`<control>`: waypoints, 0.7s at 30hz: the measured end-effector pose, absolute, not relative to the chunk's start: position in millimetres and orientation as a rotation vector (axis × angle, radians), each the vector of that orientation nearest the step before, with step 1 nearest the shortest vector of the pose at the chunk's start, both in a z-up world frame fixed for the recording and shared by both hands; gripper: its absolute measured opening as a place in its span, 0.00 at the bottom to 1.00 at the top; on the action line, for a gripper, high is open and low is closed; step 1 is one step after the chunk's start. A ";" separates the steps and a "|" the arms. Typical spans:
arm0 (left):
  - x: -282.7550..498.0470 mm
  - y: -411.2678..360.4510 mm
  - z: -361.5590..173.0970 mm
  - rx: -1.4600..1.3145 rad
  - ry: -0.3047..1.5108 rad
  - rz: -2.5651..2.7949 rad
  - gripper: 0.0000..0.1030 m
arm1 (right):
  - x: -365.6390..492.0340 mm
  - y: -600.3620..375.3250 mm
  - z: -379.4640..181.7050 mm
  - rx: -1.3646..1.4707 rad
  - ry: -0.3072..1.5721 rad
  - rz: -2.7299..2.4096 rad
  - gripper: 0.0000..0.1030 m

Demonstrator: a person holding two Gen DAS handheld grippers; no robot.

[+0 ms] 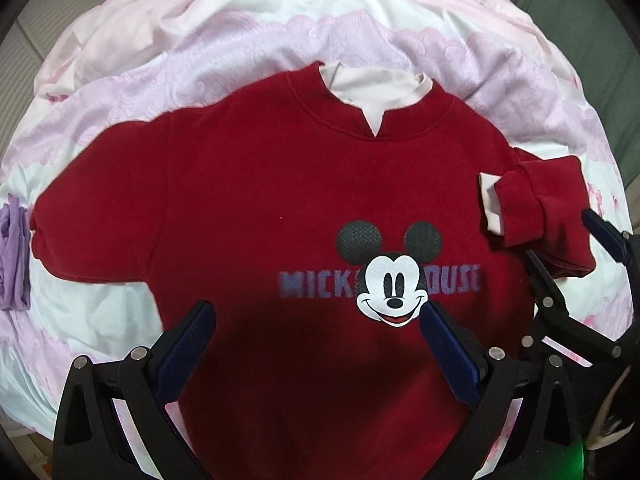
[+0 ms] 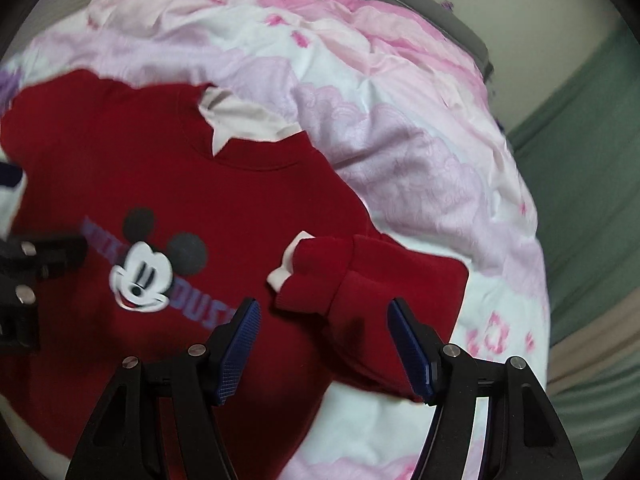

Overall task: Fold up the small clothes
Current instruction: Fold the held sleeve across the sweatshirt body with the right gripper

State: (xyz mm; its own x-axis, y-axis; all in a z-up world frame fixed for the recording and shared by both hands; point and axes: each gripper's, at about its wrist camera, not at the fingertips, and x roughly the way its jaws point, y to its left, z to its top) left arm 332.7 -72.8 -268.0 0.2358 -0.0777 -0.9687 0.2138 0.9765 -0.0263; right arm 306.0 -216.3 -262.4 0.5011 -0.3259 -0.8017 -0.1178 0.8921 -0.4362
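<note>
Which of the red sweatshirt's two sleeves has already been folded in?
The sleeve beside the right hand-held gripper: it is doubled back toward the chest, white cuff showing. The other sleeve lies stretched out flat toward the purple cloth.

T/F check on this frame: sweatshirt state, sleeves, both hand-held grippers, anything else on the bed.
1. The red Mickey Mouse sweatshirt lies face up on the pink floral quilt. True.
2. Both sleeves are folded over the chest. False: only the folded sleeve near the right hand-held gripper is turned in; the other sleeve lies spread out.
3. The left hand-held gripper is clamped on the hem. False: it is open above the body.
4. The right hand-held gripper is open. True.
5. A purple garment lies beyond the spread sleeve. True.
</note>
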 end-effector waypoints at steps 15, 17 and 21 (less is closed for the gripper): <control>348.4 -99.8 -297.4 0.144 1.387 -0.176 1.00 | 323.5 -229.1 -304.5 -0.713 1.092 -0.153 0.63; 352.0 -100.3 -299.1 0.149 1.387 -0.169 1.00 | 329.4 -225.5 -306.8 -0.733 1.077 -0.153 0.63; 353.8 -95.6 -298.2 0.151 1.380 -0.156 1.00 | 333.9 -210.9 -311.0 -0.812 1.019 -0.144 0.61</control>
State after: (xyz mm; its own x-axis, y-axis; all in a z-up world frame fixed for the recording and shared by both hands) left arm 353.8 -95.6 -298.2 0.1829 -0.0216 -0.9829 0.1984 0.9800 0.0154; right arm 333.9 -210.9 -311.0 0.5423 -0.4637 -0.7006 -0.2515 0.7061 -0.6620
